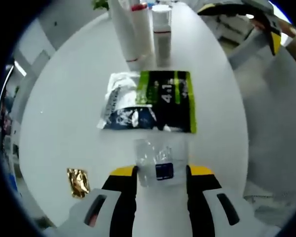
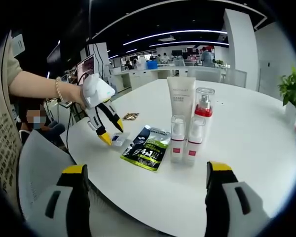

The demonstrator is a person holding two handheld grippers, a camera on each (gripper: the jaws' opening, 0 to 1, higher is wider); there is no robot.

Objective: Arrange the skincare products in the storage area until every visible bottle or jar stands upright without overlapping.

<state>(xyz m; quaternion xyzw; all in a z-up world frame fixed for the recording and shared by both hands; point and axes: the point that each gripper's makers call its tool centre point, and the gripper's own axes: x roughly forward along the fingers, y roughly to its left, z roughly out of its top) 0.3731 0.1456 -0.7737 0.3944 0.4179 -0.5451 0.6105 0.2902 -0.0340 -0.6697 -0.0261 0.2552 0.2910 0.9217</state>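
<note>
Four tall skincare things stand together near the middle of the right gripper view, on the big white table (image 2: 256, 128): a white tube (image 2: 180, 97), a clear pump bottle with a red band (image 2: 203, 106), and two small white bottles (image 2: 178, 139) in front. All four look upright and do not seem to lean on each other.

Next in size is the green and black packet (image 1: 167, 101), lying flat in the middle of the left gripper view, with a white and blue packet (image 1: 122, 106) touching its left side. Lower left, a small gold wrapper (image 1: 78, 181) lies alone.

Smallest is the clear little sachet (image 1: 158, 163). The left gripper (image 1: 162, 171) has its jaws set wide, one on each side of it. I think it should close slowly and stay low, because the sachet is thin and slippery.

The right gripper (image 2: 145, 173) hangs wide apart with nothing between its jaws.
</note>
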